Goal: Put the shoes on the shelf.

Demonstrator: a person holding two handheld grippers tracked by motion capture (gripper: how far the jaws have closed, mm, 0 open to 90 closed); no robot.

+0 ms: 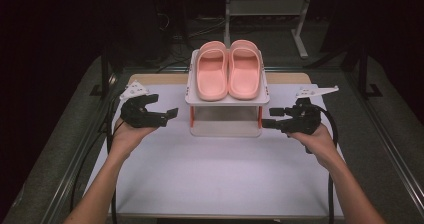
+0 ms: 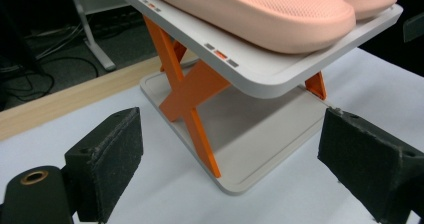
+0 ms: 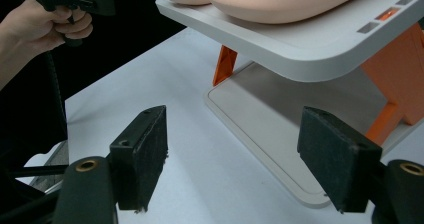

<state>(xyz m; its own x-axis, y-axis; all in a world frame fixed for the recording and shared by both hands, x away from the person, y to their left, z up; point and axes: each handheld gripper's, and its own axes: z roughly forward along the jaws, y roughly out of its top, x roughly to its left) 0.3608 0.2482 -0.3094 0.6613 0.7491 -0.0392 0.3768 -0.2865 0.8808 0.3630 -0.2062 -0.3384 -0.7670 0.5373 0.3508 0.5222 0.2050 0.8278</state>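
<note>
Both my grippers are level with the lower part of the rack, one each side, nothing between the jaws.

Left gripper (image 1: pixel 172 113): jaws wide apart, empty, pointing in at the rack's left side, just short of it. In the left gripper view the pads (image 2: pixel 107 154) frame the rack's near corner with white table (image 1: pixel 210 174) showing under them.

Right gripper (image 1: pixel 272 117): jaws also spread wide, empty, aimed at the rack's right side, near but not touching. One pad (image 3: pixel 142 156) sits over bare table, the other over the edge of the base tray.

Shoe rack (image 1: pixel 226 100): two-level, white trays, orange X-legs (image 2: pixel 187 96), standing mid-table toward the far edge, between the two grippers.

Pink slippers (image 1: pixel 228 69): a pair, side by side on the top tray, touching each other, toes toward the far side.
</note>
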